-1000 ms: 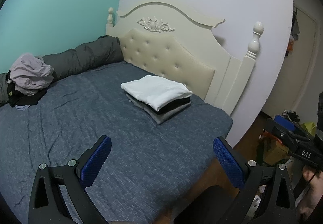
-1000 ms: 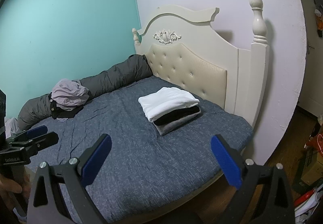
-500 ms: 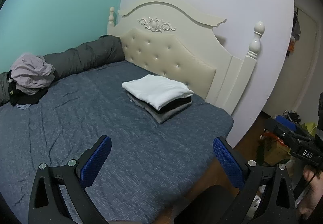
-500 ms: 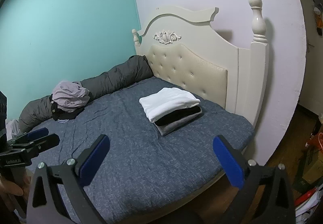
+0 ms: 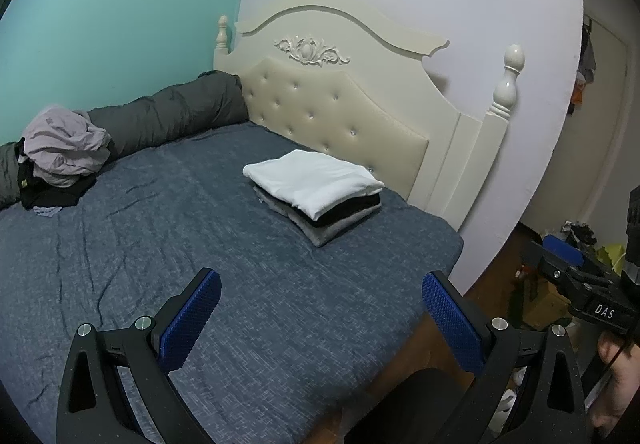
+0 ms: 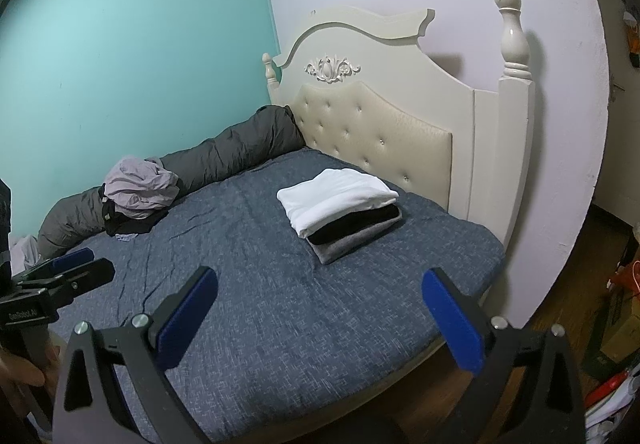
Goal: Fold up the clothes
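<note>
Crumpled lilac garment (image 5: 66, 146) is sitting at the frame's left on the bed (image 5: 280, 284), looking soft and light; pinching a loose edge seems best. Left gripper (image 5: 320, 318) and right gripper (image 6: 320, 318) are both hovering spread, empty.

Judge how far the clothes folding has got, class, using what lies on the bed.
Done: a folded stack of white, black and grey garments by the headboard. In hand: nothing; the left gripper and right gripper are open and empty. Left: the crumpled lilac and black clothes pile near the teal wall.
</note>
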`<move>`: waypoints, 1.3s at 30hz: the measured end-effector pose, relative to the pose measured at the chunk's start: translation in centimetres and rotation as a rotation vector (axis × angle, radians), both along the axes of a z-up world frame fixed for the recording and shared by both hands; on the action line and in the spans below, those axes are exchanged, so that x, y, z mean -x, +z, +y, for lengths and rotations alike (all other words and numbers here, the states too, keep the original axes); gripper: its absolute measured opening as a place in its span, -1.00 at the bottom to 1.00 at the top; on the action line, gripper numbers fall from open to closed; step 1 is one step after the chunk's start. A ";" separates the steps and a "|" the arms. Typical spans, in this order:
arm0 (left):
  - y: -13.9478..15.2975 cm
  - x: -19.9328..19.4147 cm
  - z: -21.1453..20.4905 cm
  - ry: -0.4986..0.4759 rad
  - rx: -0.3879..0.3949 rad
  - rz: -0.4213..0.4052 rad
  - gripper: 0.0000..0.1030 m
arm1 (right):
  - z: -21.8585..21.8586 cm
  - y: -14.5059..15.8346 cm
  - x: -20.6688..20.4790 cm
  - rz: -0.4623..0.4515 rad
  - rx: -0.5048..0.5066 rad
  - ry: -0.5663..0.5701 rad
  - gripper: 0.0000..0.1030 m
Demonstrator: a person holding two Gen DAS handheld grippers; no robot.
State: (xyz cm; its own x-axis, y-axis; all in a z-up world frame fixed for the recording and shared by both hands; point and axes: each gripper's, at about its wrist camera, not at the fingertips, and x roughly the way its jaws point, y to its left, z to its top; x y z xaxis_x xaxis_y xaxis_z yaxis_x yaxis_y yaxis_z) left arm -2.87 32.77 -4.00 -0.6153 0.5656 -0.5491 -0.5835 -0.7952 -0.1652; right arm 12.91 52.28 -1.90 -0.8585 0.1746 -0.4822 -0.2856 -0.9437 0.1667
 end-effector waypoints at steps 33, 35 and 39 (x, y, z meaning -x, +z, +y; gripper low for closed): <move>0.0 0.2 -0.1 0.010 0.002 -0.003 0.99 | 0.3 -0.5 0.2 -0.009 0.013 -0.002 0.99; 0.0 0.2 0.0 0.011 0.002 -0.003 0.99 | 0.4 -0.5 0.2 -0.010 0.014 -0.002 0.99; 0.0 0.2 0.0 0.014 0.003 -0.001 0.99 | 0.4 -0.5 0.2 -0.012 0.015 0.000 0.99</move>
